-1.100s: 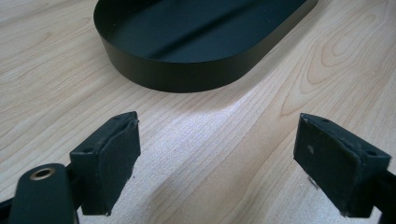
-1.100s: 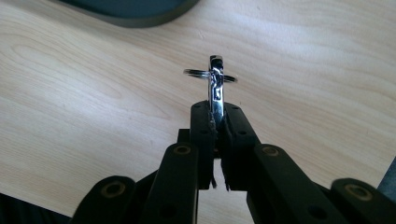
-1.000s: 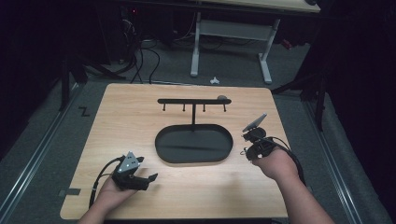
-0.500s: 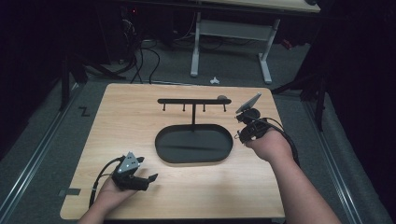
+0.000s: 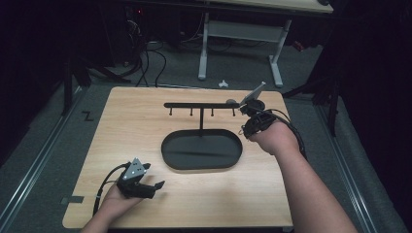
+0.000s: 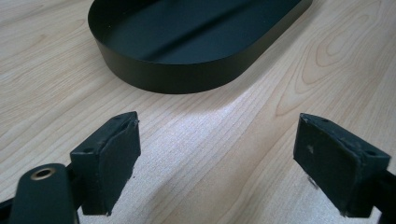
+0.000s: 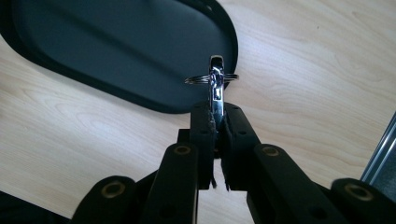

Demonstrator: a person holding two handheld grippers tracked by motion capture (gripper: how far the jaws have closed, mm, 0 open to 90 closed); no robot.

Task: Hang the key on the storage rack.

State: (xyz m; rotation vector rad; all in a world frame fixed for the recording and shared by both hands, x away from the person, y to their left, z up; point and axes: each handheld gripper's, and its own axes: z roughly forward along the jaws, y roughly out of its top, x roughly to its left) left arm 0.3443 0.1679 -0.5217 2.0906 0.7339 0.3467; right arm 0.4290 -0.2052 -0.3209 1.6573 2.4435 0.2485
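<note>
A black oval tray [image 5: 201, 150] lies mid-table with a black T-shaped hook rack [image 5: 201, 105] rising from it. My right gripper [image 5: 245, 127] hovers at the rack's right end, above the tray's right rim. In the right gripper view its jaws are shut on a shiny metal key clip [image 7: 216, 81] with a split ring, held over the tray [image 7: 116, 46]. My left gripper [image 5: 154, 188] rests near the table's front left, jaws wide open with bare wood between them; the tray wall [image 6: 187, 77] lies just ahead of it.
The wooden table [image 5: 145, 126] has bare room left and right of the tray. A small grey object [image 5: 231, 102] sits by the rack's right end. Behind the table stand white desk legs [image 5: 204, 48] and floor cables [image 5: 150, 53].
My right gripper has moved from the tray's right side away and upward toward the rack's right end, carrying the clip. The left gripper has stayed put.
</note>
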